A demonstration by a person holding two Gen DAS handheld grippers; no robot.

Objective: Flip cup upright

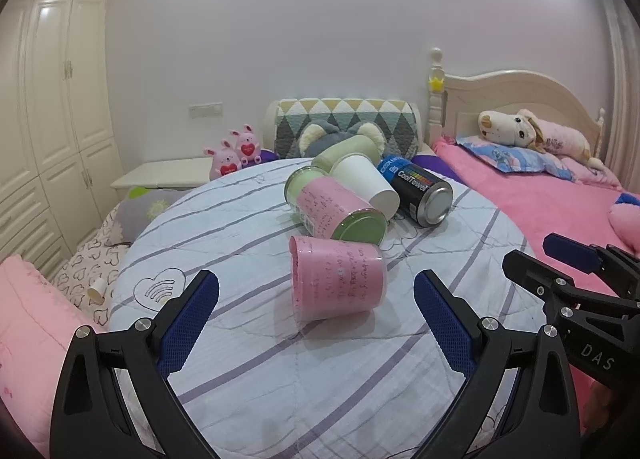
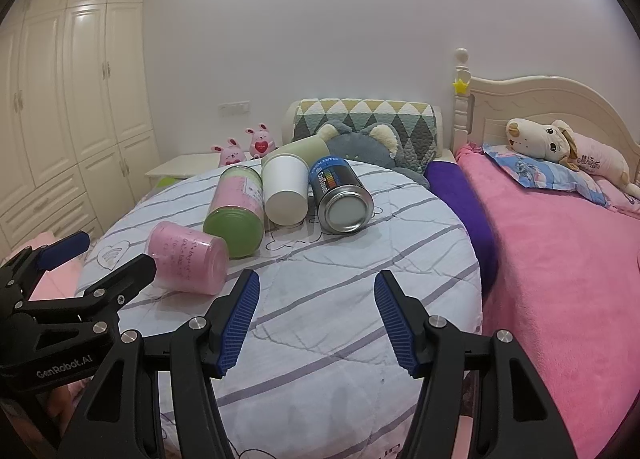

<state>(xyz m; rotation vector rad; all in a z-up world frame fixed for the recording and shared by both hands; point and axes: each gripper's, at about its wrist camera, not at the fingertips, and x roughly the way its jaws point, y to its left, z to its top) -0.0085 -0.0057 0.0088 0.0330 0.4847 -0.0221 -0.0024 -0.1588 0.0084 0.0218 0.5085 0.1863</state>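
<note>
The pink cup (image 1: 338, 277) lies on its side on the round table (image 1: 248, 371), nearest the left gripper (image 1: 316, 323), whose jaws gape wide and empty, seemingly lined up to straddle it. The right gripper (image 2: 316, 323) hangs open and empty too, off to the side. Only the right view shows the cup's closed end; the left shows its handwriting.

Round bench (image 1: 248, 371) with a striped pale cover filling the middle of the frame, pink cup (image 1: 338, 283) lying on its side near the middle, pink and green jar (image 1: 336, 207) behind it, white cup (image 1: 366, 181) and black can (image 1: 424, 191) lying at upper right
</note>
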